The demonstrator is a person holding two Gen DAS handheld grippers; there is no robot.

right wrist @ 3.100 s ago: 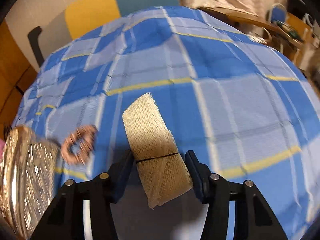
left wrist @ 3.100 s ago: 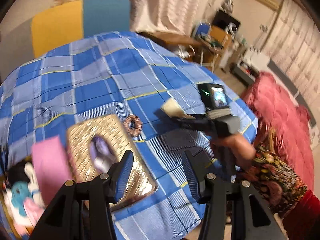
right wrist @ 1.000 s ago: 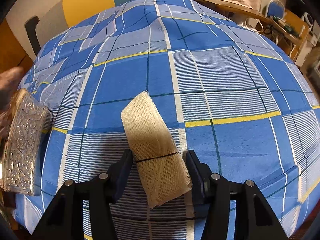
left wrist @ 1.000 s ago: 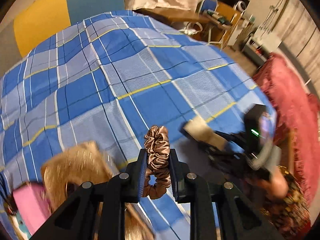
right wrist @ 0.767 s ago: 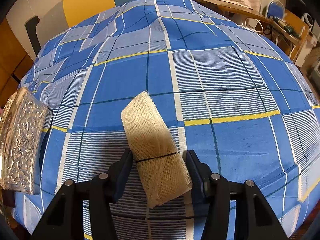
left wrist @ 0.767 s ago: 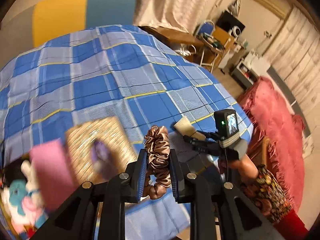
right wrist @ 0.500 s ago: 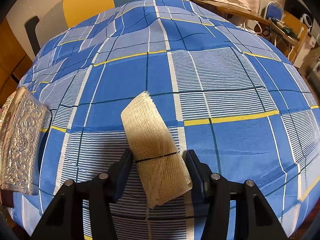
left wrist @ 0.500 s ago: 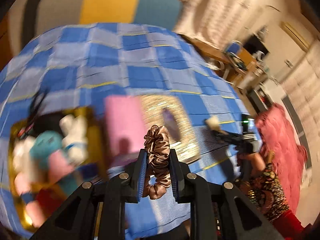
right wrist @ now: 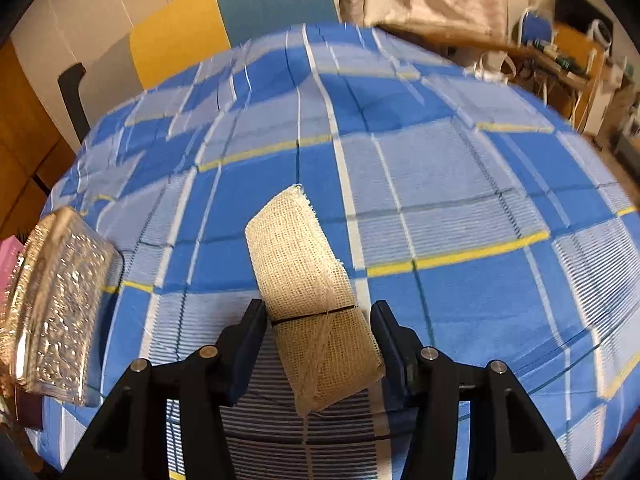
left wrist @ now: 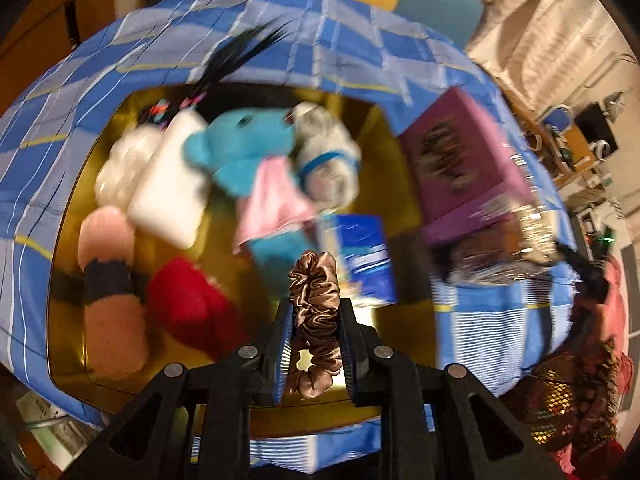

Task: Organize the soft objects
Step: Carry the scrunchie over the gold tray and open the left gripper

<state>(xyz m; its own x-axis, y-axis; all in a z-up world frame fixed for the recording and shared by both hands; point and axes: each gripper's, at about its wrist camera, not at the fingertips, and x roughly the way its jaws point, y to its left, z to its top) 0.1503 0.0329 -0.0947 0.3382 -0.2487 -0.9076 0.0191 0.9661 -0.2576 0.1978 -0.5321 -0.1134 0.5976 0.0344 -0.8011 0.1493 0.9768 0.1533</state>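
Observation:
My left gripper is shut on a brown satin scrunchie and holds it above the near part of a gold tray. The tray holds several soft things: a blue plush toy, a white pad, a red plush piece, a pink fuzzy piece and a blue packet. My right gripper is shut on a beige gauze roll above the blue checked tablecloth.
A purple box and an ornate silver box stand right of the tray. The silver box is at the far left in the right wrist view. A yellow and teal chair back is behind the table. A red sofa is to the right.
My left gripper took hold of the scrunchie from the cloth and has swung left with it over the gold tray. My right gripper still holds the gauze roll and has risen slightly.

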